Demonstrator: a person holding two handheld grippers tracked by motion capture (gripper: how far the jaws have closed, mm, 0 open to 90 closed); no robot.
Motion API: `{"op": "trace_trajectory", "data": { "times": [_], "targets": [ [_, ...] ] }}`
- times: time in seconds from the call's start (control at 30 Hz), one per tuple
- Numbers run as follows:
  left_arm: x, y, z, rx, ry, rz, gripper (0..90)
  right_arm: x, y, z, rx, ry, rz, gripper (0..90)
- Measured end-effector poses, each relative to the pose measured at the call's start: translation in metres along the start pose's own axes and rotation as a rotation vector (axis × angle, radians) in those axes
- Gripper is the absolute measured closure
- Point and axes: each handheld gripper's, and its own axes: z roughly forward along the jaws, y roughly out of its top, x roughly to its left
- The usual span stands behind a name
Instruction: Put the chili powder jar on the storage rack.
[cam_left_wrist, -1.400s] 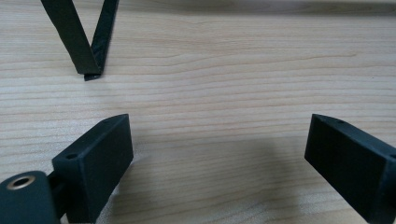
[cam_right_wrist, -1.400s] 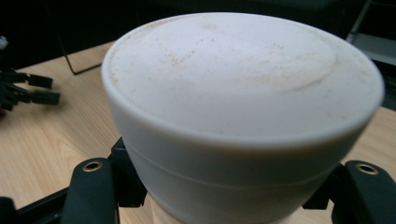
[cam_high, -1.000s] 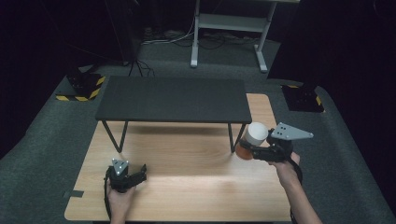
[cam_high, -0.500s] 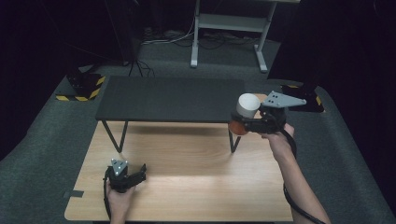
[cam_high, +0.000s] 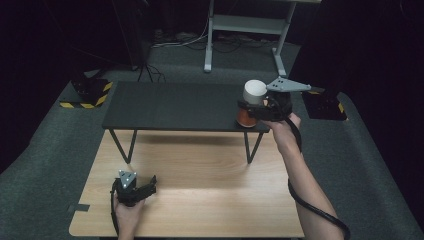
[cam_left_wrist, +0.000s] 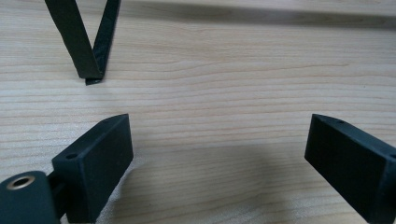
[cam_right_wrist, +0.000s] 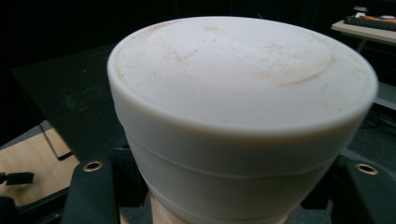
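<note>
- High view: wooden desk (cam_high: 200, 200), light grain, carrying a low black shelf (cam_high: 170, 107) on thin V-shaped legs along its far edge.
- High view: right gripper (cam_high: 252, 111), grey three-cornered plate on top, held at the shelf's right end, at 2 o'clock from the desk's centre; jaws pinching a container.
- High view: container (cam_high: 251, 102), white lid over an orange body, upright, base at the shelf's front right corner; whether it touches the surface cannot be told.
- High view: left gripper (cam_high: 145, 189), in the person's left hand, low over the desk at 8 o'clock, well apart from the shelf; black cable (cam_high: 315, 207) trailing beside the right forearm.
- Left gripper view: left gripper (cam_left_wrist: 219, 149), jaws spread wide with bare wood between them; one shelf leg (cam_left_wrist: 86, 42) footed on the desk at 11 o'clock.
- Right gripper view: white lid (cam_right_wrist: 243, 93) of the container, faintly speckled brown, close to the camera; a strip of orange body at 6 o'clock; black jaws flank it on both sides, dark shelf (cam_right_wrist: 60, 102) behind at 9 o'clock, desk (cam_right_wrist: 32, 172) at 8 o'clock.
</note>
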Motion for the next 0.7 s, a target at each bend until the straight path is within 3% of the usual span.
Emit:
{"op": "trace_trajectory", "data": {
  "times": [0.3,0.7],
  "targets": [
    [0.000,0.000,0.000,0.001,-0.001,0.001,8.1,-0.002,0.000,0.019,0.030,-0.010,0.023,34.4],
    [-0.001,0.000,0.000,0.003,0.001,0.005,8.1,-0.010,-0.007,0.018,0.009,0.015,0.038,33.9]
  ]
}}
